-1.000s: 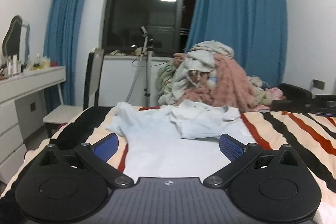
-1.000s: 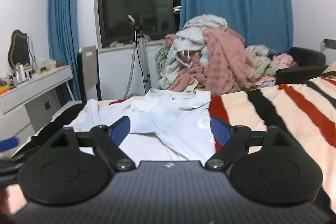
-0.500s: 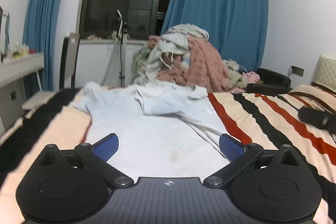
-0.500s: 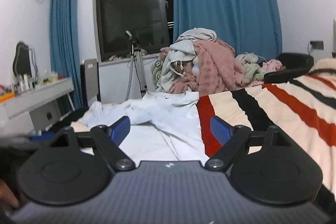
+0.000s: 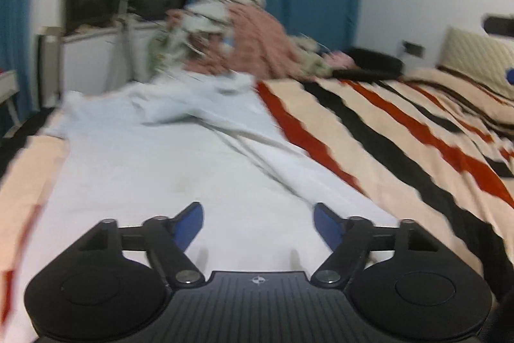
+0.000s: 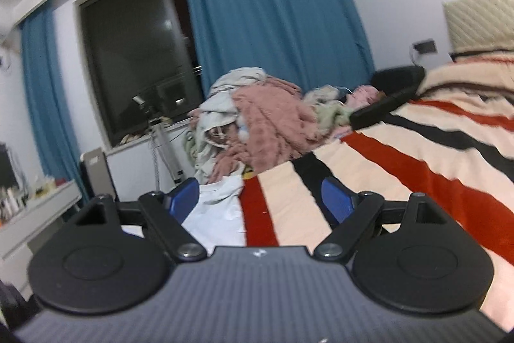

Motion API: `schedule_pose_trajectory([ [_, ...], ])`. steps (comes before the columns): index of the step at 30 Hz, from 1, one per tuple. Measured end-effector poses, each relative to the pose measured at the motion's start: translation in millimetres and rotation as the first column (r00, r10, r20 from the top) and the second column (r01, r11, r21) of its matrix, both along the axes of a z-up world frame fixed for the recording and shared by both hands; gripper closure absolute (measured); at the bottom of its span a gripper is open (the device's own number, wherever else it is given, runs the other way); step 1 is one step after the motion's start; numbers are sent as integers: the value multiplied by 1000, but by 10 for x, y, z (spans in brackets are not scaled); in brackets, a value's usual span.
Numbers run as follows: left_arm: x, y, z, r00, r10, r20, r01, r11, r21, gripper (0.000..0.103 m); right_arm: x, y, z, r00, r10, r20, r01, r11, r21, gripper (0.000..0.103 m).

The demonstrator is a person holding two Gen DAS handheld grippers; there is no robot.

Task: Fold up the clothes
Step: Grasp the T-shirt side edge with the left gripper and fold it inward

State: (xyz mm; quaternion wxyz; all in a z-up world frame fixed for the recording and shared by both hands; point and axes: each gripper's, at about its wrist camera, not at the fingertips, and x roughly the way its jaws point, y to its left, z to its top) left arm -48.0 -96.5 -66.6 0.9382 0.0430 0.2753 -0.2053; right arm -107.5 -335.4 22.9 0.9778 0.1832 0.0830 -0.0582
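Note:
A pale blue shirt point(image 5: 167, 156) lies spread on the striped bed, its collar end bunched at the far side and a sleeve creased across it. My left gripper point(image 5: 258, 222) hovers open just above the shirt's near hem, nothing between its blue pads. In the right wrist view only the shirt's right edge point(image 6: 218, 211) shows, at the lower left. My right gripper point(image 6: 261, 196) is open and tilted, over the striped blanket beside the shirt's edge, holding nothing.
The bed's blanket point(image 5: 401, 150) has red, black and cream stripes. A heap of pink and grey clothes point(image 6: 257, 124) is piled at the far end under blue curtains point(image 6: 266, 21). A white dresser point(image 6: 35, 214) stands left; a padded headboard point(image 6: 478, 15) is at the right.
Both grippers have swung right and dipped lower. The left now sits close over the shirt's near hem; the right has tilted and drifted off the shirt toward the striped blanket. The left view is blurred.

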Motion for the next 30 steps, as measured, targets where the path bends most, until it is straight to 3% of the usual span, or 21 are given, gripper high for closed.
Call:
schedule_pose_trajectory([
  [4,-116,-559,-143,984,-173,-42,174,985,20,46,-5,-317,-91,998,-53,-28,54,996,69,18],
  [9,-324,-1305,-354,916,-399,-36,401,914,67,45,20,-533,-207,995,-94,-45,98,989,112,18],
  [14,-346,-1758,-662,877,-476,-72,481,870,108,43,114,-633,-362,988,-127,-87,136,984,115,18],
  [16,-291,-1838,-792,884,-455,-105,466,874,137,53,184,-693,-452,984,-126,-126,143,980,141,18],
  [19,-191,-1724,-794,907,-402,-122,414,906,91,96,214,-703,-496,982,-124,-145,146,977,155,18],
  [22,-131,-1477,-622,934,-339,-115,345,938,29,98,209,-679,-496,982,-124,-146,146,977,154,18],
  [24,-142,-1192,-386,948,-296,-116,292,955,-53,98,205,-664,-496,981,-124,-146,146,977,153,18],
  [30,-478,-103,222,986,-141,-89,123,975,-186,98,206,-559,-485,983,-111,-150,132,981,140,18],
])
